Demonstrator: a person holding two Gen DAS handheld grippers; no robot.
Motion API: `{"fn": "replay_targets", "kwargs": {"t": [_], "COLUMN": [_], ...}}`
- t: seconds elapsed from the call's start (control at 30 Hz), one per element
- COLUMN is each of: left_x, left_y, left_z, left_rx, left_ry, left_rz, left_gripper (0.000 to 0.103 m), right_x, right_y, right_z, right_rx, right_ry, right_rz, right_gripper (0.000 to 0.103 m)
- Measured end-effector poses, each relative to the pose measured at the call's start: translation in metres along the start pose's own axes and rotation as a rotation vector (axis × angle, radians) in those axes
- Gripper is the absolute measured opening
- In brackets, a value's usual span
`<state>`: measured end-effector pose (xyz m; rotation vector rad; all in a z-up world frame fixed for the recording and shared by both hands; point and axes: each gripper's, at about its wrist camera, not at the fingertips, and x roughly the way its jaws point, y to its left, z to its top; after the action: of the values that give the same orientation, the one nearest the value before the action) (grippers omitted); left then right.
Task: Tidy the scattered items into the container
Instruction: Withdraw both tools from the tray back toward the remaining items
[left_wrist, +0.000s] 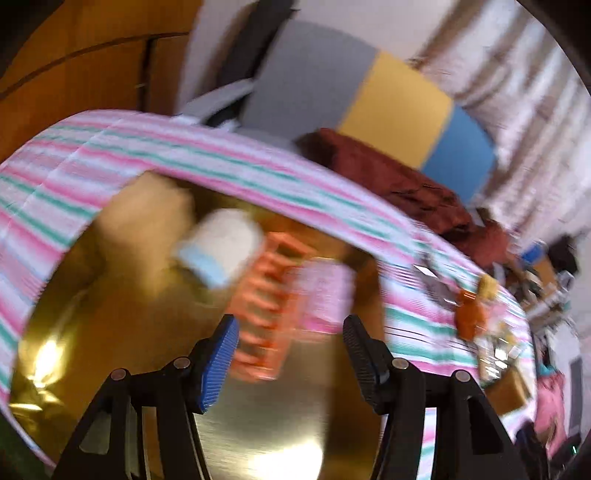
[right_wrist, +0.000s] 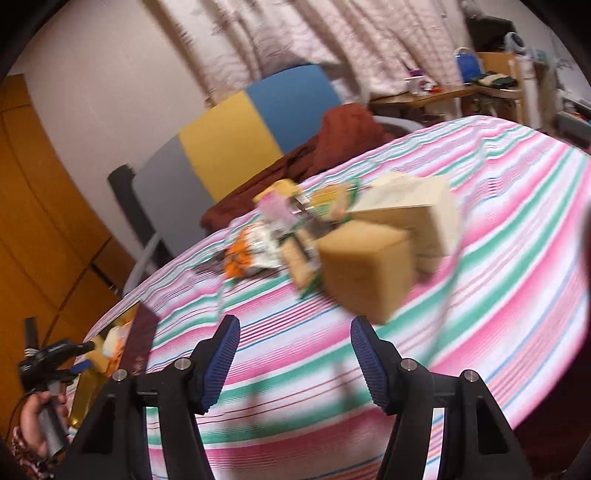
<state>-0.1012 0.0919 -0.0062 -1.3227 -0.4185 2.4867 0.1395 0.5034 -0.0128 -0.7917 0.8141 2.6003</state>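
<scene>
While both pictures are smeared by blur, the left gripper (left_wrist: 290, 339) plainly hangs over a gold-lined container (left_wrist: 110, 332), its jaws standing wide with nothing between the pads. Just ahead of its fingertips, inside the container, lie an orange ribbed rack (left_wrist: 269, 302) and a pink packet (left_wrist: 325, 295) side by side, with a white and pale-blue pack (left_wrist: 221, 247) a little further on and to the left. Beyond the container's far wall runs the striped cloth (left_wrist: 221, 162), and off to the right on it sits a loose heap of small things, too blurred to name. The right gripper (right_wrist: 295, 350) is likewise spread open and empty above the same striped cloth. Ahead of its right finger stands a brown box (right_wrist: 365, 266), a paler box (right_wrist: 410, 206) touching it behind, and wrappers (right_wrist: 255, 251) to their left. Far left, a hand (right_wrist: 33, 417) grips the other tool's handle.
</scene>
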Motion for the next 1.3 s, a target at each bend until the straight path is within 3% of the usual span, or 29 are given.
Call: {"fn": "replay_targets", "kwargs": {"t": [0.23, 0.37, 0.53, 0.67, 0.73, 0.77, 0.87, 0.93, 1.0, 1.1, 1.3], "left_x": [0.0, 0.006, 0.015, 0.021, 0.025, 0.027, 0.031, 0.032, 0.031, 0.032, 0.037], "left_y": [-0.093, -0.134, -0.157, -0.166, -0.17, -0.172, -0.18, -0.185, -0.189, -0.197, -0.218], "left_z": [-0.027, -0.051, -0.077, -0.094, -0.099, -0.102, -0.108, -0.112, -0.115, -0.121, -0.135], "left_rx": [0.247, 0.368, 0.426, 0.444, 0.447, 0.449, 0.463, 0.472, 0.481, 0.501, 0.562], "left_ry": [0.05, 0.1, 0.171, 0.201, 0.213, 0.223, 0.242, 0.247, 0.249, 0.255, 0.283], "left_rz": [-0.208, -0.253, -0.291, -0.297, -0.304, -0.31, -0.317, -0.329, -0.342, -0.355, -0.37], "left_gripper": [0.06, 0.06, 0.06, 0.06, 0.06, 0.06, 0.06, 0.06, 0.06, 0.06, 0.06], "right_x": [0.011, 0.029, 0.051, 0.056, 0.052, 0.049, 0.036, 0.021, 0.006, -0.008, 0.001], "right_y": [-0.032, -0.04, -0.05, -0.034, -0.014, -0.005, 0.018, 0.022, 0.014, -0.005, -0.045], "right_z": [0.015, 0.028, 0.037, 0.03, 0.021, 0.017, 0.006, 0.002, 0.003, 0.011, 0.045], "right_rx": [0.04, 0.008, 0.012, -0.028, -0.099, -0.14, -0.259, -0.296, -0.281, -0.256, -0.198], "right_ry": [-0.001, -0.006, 0.002, 0.029, 0.038, 0.043, 0.057, 0.019, -0.042, -0.126, -0.143], "right_rz": [-0.026, -0.055, -0.051, 0.014, 0.063, 0.098, 0.19, 0.204, 0.178, 0.043, -0.146], "right_gripper": [0.066, 0.068, 0.068, 0.072, 0.085, 0.087, 0.087, 0.087, 0.087, 0.087, 0.089]}}
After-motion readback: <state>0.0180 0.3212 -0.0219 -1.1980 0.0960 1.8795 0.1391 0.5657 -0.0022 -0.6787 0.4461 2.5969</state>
